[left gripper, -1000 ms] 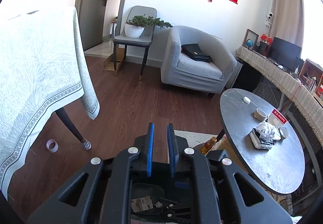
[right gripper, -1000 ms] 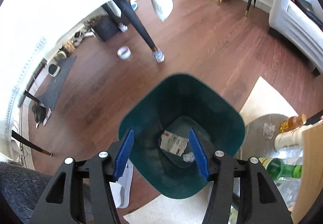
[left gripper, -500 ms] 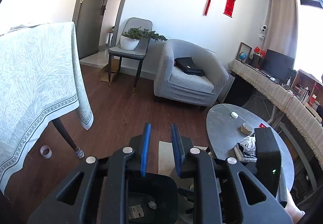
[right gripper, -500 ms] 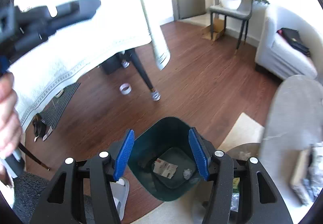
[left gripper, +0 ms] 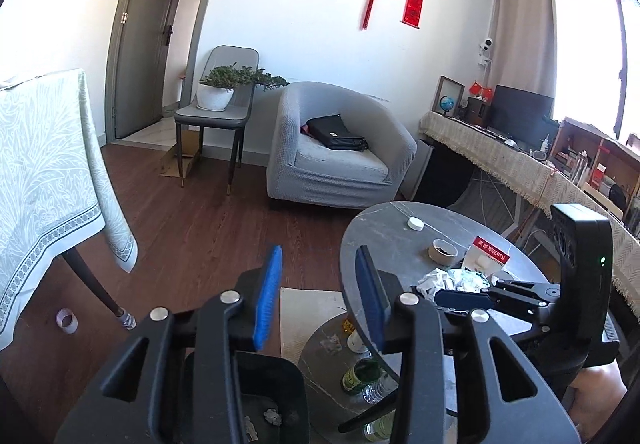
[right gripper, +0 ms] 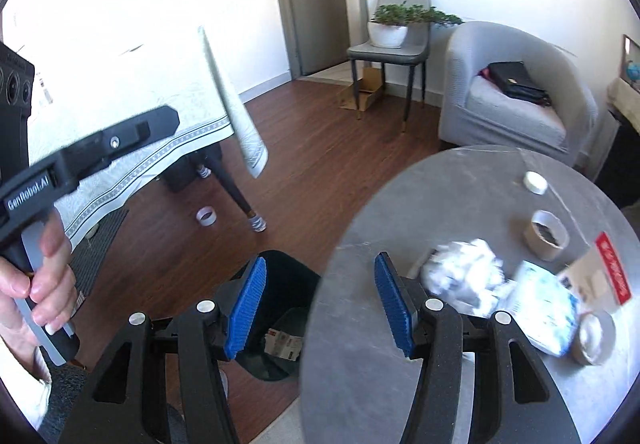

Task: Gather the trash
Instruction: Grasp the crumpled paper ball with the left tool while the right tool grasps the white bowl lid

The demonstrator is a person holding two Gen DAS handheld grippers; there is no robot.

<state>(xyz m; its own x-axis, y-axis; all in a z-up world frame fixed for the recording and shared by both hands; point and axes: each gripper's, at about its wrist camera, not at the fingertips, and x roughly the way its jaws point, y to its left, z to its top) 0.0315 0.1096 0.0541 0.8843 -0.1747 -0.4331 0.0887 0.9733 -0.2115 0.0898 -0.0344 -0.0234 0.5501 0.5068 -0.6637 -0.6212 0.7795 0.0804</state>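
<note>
Over the floor beside the round tabletop (right gripper: 460,204), both grippers hang with nothing in their jaws.

At the far left of the right wrist view, a hand (right gripper: 38,284) grips the handle of the left gripper (left gripper: 318,298), whose jaws have just been opening and now stand partly apart with nothing between them. Next comes the dark trash bin (right gripper: 288,284) on the wooden floor (right gripper: 320,148), with a printed paper scrap (right gripper: 284,344) at its bottom. The right gripper (right gripper: 320,308) has its jaws a moderate way apart, straddling the tabletop edge and holding nothing. Right of it, on the tabletop, lie the crumpled white paper (right gripper: 464,276), blurred, touching a blue-and-white wrapper (right gripper: 540,304), then 2 tape rolls (right gripper: 546,234) and a red-labelled card (right gripper: 612,268).
</note>
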